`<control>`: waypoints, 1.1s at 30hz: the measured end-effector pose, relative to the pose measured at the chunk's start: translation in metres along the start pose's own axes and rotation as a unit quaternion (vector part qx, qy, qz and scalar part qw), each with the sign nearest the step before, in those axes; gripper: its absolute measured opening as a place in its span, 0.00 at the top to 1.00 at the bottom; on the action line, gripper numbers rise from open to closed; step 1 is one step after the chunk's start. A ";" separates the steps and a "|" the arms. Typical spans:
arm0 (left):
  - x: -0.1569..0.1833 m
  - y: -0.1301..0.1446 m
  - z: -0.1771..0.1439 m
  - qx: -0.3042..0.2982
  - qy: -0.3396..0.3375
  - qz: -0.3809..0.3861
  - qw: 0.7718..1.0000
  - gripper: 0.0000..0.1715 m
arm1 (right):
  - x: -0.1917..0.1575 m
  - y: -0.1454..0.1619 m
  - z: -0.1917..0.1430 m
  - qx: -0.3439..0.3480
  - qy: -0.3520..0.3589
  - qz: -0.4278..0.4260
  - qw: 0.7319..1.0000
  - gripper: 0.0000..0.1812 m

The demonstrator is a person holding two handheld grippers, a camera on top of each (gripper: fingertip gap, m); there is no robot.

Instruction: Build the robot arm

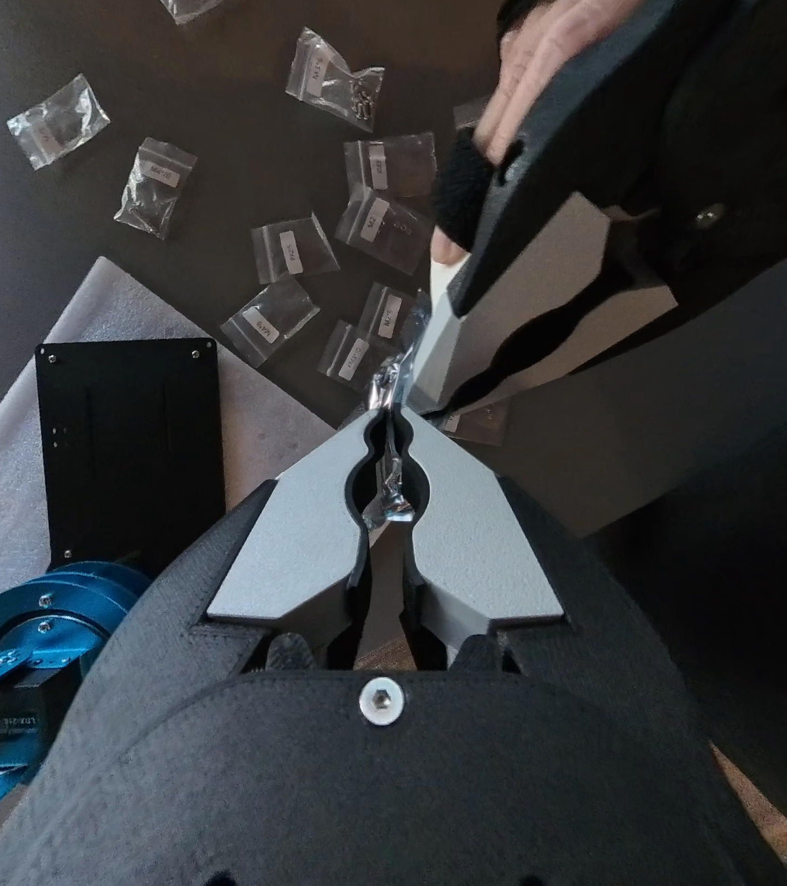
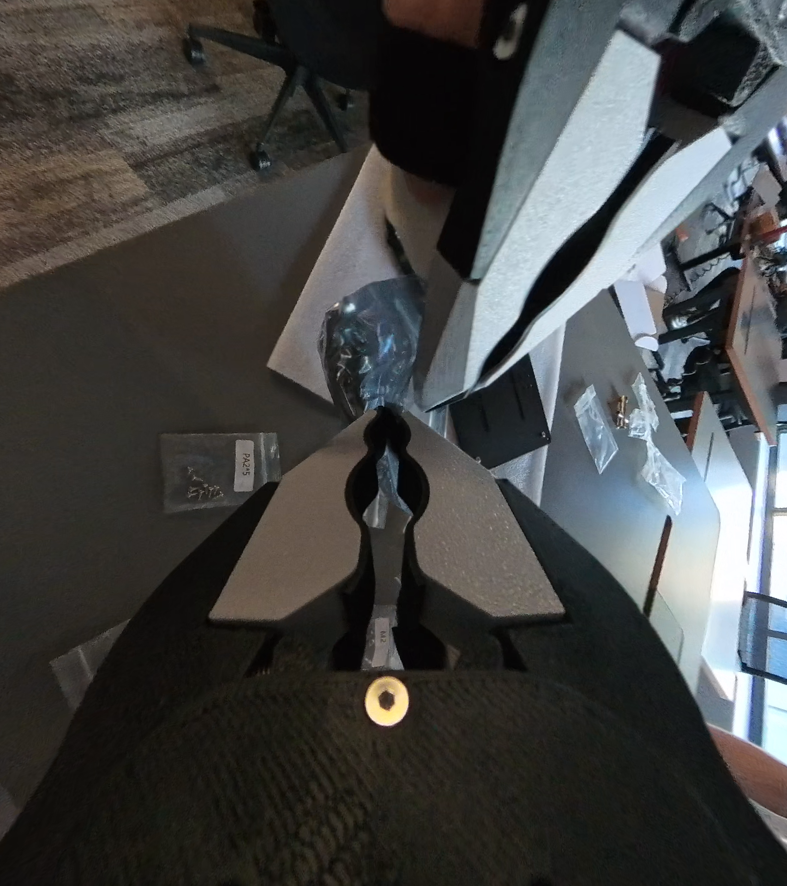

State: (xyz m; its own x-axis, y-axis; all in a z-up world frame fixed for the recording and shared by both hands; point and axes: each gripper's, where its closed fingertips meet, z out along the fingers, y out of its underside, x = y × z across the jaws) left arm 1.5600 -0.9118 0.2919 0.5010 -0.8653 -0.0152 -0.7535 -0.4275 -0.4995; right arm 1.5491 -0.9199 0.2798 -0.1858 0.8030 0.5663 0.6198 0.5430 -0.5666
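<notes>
Both tongs clench one small clear plastic bag [image 1: 387, 383] above the bench [image 1: 218, 120]: left tongs [image 1: 387, 413] grip its near end, right tongs [image 2: 384, 413] its far-right end, stretched taut between them.

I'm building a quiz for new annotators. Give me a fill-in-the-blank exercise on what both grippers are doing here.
1. The left gripper and right gripper are both shut on one small clear plastic ____.
2. On the white foam sheet lies a flat plate coloured ____.
3. The metal wheel assembly at lower left is ____ in colour.

Missing words: bag; black; blue
</notes>
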 end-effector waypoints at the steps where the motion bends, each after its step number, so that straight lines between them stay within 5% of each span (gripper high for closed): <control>1: 0.001 0.000 0.001 -0.003 0.001 0.002 1.000 0.99 | 0.000 0.000 0.000 0.005 -0.004 0.005 1.000 1.00; 7: 0.003 0.009 0.005 -0.057 0.029 -0.014 0.998 1.00 | -0.005 -0.002 0.002 0.017 -0.029 0.014 0.999 1.00; 11: -0.007 0.007 0.006 -0.063 -0.014 0.026 0.998 1.00 | -0.009 -0.003 0.000 0.017 -0.038 0.007 0.999 1.00; 15: -0.023 -0.001 0.001 -0.045 -0.075 0.057 0.995 1.00 | -0.019 -0.006 -0.006 0.031 -0.087 0.033 0.995 1.00; 24: -0.021 -0.019 -0.004 0.030 -0.036 0.007 0.999 1.00 | 0.012 -0.011 -0.017 0.096 -0.046 0.161 0.981 0.92; 33: -0.020 -0.034 -0.006 0.074 -0.072 0.040 0.994 1.00 | 0.003 -0.010 -0.021 0.069 -0.066 0.168 0.981 0.99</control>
State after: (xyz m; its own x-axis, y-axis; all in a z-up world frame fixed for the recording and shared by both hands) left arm 1.5732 -0.8816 0.3147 0.5052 -0.8443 -0.1786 -0.7281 -0.3059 -0.6135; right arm 1.5586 -0.9278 0.3002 -0.0924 0.9621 0.2567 0.5555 0.2638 -0.7886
